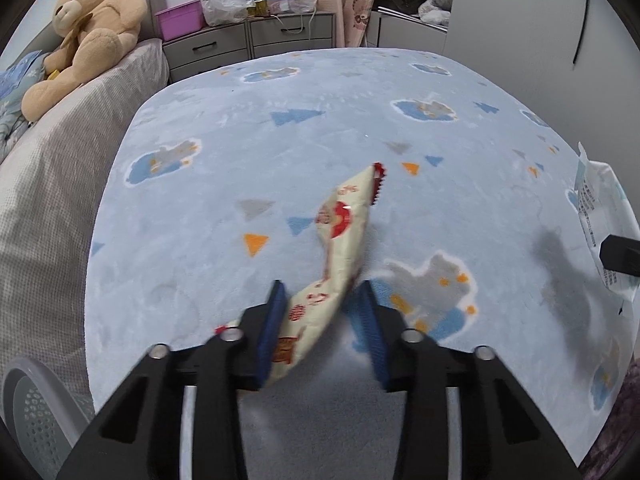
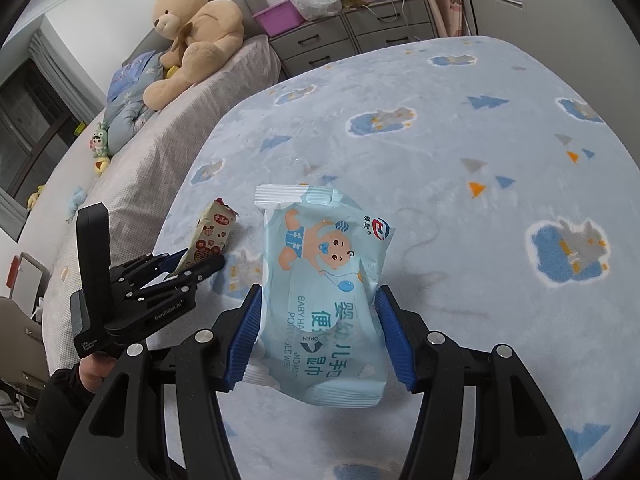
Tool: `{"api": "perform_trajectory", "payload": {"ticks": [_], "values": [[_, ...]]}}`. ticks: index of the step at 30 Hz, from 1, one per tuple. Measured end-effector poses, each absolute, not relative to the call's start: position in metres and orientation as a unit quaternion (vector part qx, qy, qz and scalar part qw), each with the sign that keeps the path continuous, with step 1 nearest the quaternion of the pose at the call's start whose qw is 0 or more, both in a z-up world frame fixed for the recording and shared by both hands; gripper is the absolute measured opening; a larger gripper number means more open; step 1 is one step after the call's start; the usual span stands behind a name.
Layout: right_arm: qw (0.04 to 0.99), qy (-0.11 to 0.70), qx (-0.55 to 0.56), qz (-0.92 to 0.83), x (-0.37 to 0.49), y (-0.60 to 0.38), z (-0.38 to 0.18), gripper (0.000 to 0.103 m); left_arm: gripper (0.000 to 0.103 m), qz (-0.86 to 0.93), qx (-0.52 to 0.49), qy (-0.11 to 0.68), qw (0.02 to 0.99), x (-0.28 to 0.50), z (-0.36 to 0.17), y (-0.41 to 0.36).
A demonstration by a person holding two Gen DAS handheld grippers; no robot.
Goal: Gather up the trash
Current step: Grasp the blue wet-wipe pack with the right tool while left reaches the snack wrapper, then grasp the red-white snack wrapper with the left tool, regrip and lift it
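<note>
- Wipes pack (image 2: 324,292): the larger item, clamped across its lower half between the blue pads of my right gripper (image 2: 320,332), its top end projecting forward past the fingertips, clear of the blue rug (image 2: 500,92) beyond. I judge it soft, fairly light and glossy, so likely to slip; a hold across the full middle seems firmer than one on the thin sealed edge.
- Legible print on the pack: "BABY", "OPEN" beside an arrow, a cartoon baby with a balloon, and Chinese characters I cannot read reliably.
- Snack wrapper (image 1: 340,240): narrow, cream with red round motifs and a serrated red end. It lies slantwise between the fingers of my left gripper (image 1: 320,300), whose jaws stand apart; only the left pad appears to touch it, so I cannot tell whether it is secured. I judge it very light, crinkly and limp.
- Wrapper text: too blurred to read.
- Left gripper body, right view: "GenRobot.AI".
</note>
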State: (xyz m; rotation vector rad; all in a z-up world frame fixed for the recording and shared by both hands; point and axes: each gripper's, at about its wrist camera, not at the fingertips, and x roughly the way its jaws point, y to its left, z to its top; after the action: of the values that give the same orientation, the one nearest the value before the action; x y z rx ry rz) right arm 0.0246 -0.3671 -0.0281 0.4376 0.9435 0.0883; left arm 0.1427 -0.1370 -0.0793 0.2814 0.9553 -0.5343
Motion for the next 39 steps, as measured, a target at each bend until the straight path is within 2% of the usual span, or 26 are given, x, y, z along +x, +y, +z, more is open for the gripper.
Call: {"api": "perform_trajectory", "payload": {"ticks": [13, 28, 39], "values": [[0.870, 0.451, 0.195, 0.047, 0.026, -0.355, -0.027, 0.056, 0.019, -0.238, 0.109, 0.423, 0.867, 0.106, -0.052, -0.125], [0.873, 0.452, 0.168, 0.075, 0.035, -0.307, -0.026, 0.056, 0.016, -0.202, 0.069, 0.408, 0.888, 0.074, -0.027, -0.065], [0.874, 0.451, 0.173, 0.058, 0.028, -0.319, -0.030, 0.056, 0.017, -0.220, 0.080, 0.408, 0.882, 0.065, -0.031, -0.073]]}}
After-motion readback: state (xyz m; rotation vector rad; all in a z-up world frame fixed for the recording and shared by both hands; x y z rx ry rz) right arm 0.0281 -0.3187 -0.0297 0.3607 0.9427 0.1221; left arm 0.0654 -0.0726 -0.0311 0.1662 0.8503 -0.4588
